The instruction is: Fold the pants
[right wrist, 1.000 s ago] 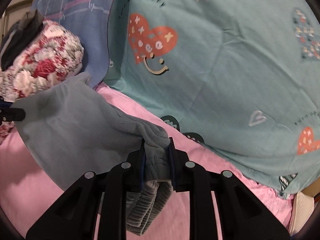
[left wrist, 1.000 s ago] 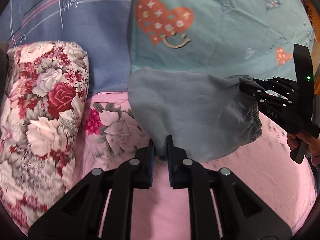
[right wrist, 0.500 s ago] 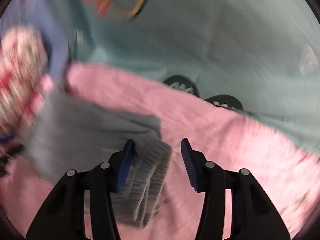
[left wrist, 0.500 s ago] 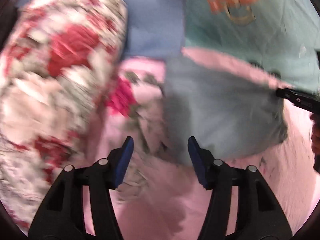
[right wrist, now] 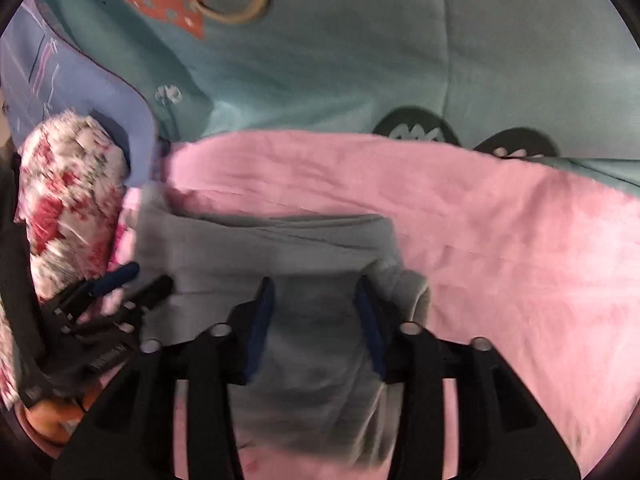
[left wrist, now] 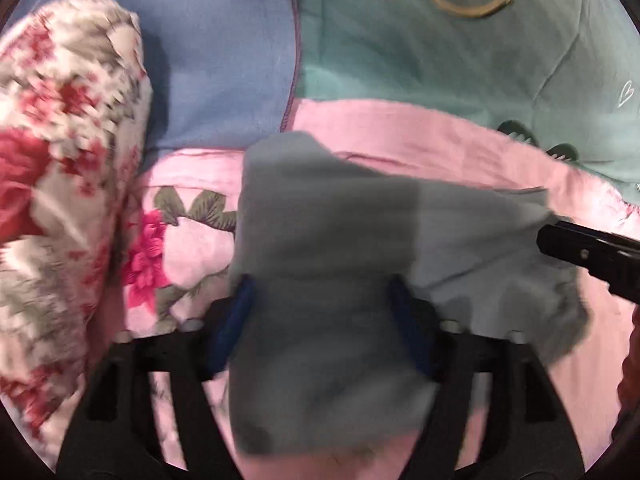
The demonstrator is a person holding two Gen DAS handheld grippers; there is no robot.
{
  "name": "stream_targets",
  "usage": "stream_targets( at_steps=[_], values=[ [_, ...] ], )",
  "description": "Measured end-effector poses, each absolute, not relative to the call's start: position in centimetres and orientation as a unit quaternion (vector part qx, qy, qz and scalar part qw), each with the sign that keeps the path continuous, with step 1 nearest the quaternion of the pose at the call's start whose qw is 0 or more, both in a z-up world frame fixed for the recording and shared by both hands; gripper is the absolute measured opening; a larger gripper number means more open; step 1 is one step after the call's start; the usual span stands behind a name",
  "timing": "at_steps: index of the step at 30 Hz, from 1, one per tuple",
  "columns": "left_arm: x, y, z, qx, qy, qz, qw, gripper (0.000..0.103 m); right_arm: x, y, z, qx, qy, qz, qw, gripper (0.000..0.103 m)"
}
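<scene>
Pants (left wrist: 320,240) folded on pink sheet (left wrist: 440,140), between spread left gripper (left wrist: 320,312) fingers.

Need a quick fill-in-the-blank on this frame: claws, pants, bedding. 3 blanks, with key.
1. Both the left claw and the right claw have their jaws ____.
2. The grey pants lie on a ____ sheet.
3. The pillow to the left of the pants carries a ____ print.

Missing words: open; pink; floral
</scene>
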State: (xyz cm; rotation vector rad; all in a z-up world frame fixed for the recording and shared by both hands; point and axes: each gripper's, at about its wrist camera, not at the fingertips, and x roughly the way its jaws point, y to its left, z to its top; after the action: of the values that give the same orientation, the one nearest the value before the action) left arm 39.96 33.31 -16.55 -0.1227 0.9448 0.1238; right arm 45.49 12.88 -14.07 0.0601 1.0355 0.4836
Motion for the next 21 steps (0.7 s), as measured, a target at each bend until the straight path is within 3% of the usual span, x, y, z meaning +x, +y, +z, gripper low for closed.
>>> stream_targets(
  at_steps=[1,2,6,8,10,21],
  values=[
    [38.9,33.1,-15.2,-0.061,0.441,0.065,0.893,0.095,44.4,12.8,-12.7,0.035,0.475,0.228,0.850,0.053],
    [38.0,32.9,-14.2,-0.058,0.429,0.073,0.898,0.099,42.9,12.8,-11.4,0.032,0.455,0.226,0.861,0.054],
    [34.5,31.7,-11.2,-0.027,0.419,0.097,0.902,0.100,38.0,12.6,-8.7,-0.014,0.420,0.193,0.887,0.062],
    [33.1,30.9,-10.2,-0.018,0.422,0.098,0.901,0.100,36.1,12.5,-8.4,-0.029,0.421,0.189,0.887,0.083],
    [31.9,30.2,-8.8,-0.011,0.421,0.098,0.902,0.100,34.4,12.6,-7.8,-0.044,0.416,0.184,0.890,0.091],
    [22.5,29.2,-3.9,-0.019,0.399,0.113,0.910,0.100,26.6,10.9,-3.8,-0.058,0.393,0.170,0.902,0.098]
  ],
)
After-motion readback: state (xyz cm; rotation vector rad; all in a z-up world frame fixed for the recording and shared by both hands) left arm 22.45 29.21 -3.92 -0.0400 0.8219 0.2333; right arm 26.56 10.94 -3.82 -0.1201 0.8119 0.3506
